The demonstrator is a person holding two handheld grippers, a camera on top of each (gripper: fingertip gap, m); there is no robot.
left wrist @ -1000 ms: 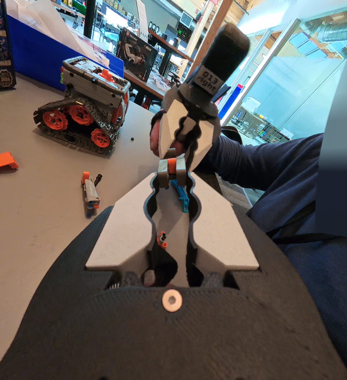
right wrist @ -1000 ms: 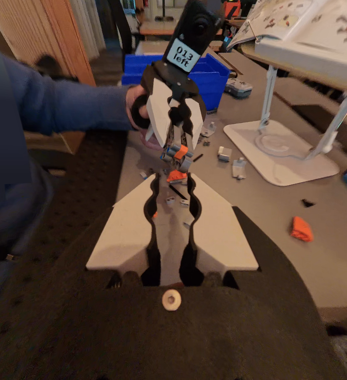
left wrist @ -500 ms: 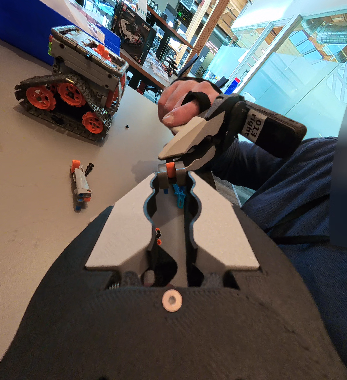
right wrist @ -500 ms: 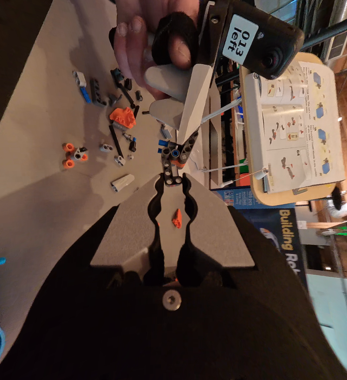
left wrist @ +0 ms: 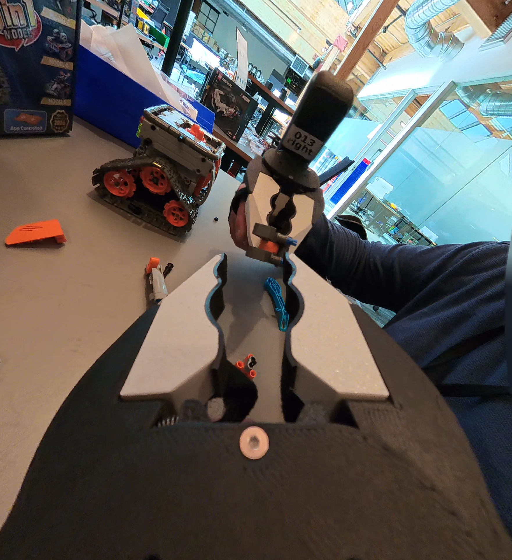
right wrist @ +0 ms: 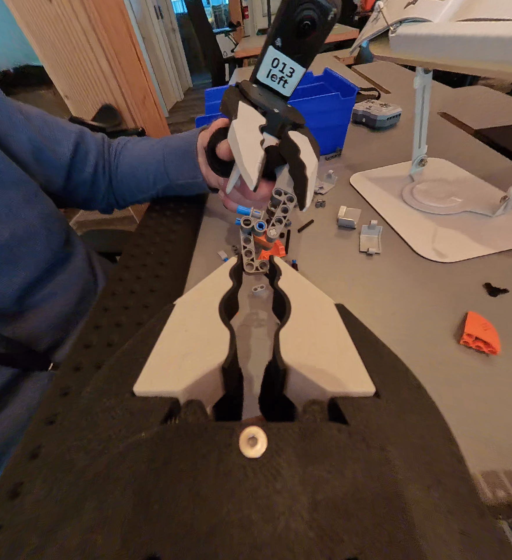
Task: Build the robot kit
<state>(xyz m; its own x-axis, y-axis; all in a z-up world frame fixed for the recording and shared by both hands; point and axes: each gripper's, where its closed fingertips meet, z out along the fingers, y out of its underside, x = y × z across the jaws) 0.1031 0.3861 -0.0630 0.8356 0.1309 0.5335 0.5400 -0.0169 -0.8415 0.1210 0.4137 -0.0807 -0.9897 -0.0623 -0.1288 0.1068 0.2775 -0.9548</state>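
Blue game box [left wrist: 21, 60] running off the left edge; open booklet [right wrist: 461, 27] cropped at top; small worktop [right wrist: 370, 303] pieces too tiny to identify.

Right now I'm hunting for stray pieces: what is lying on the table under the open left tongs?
Under the left tongs lie a blue lever-shaped piece and a small orange and black connector on the grey table. Whatever lies under the fingers themselves is covered.

Workshop interior. Grey surface [left wrist: 51, 303] in the foreground; glass partition walls [left wrist: 449, 169] at right admit daylight. Timber post [left wrist: 367, 33] and silver ducts [left wrist: 424, 27] rise toward the ceiling. Opposite side: wood-panelled wall [right wrist: 97, 60], dark perforated floor mat [right wrist: 145, 257], further benches [right wrist: 279, 39] behind.
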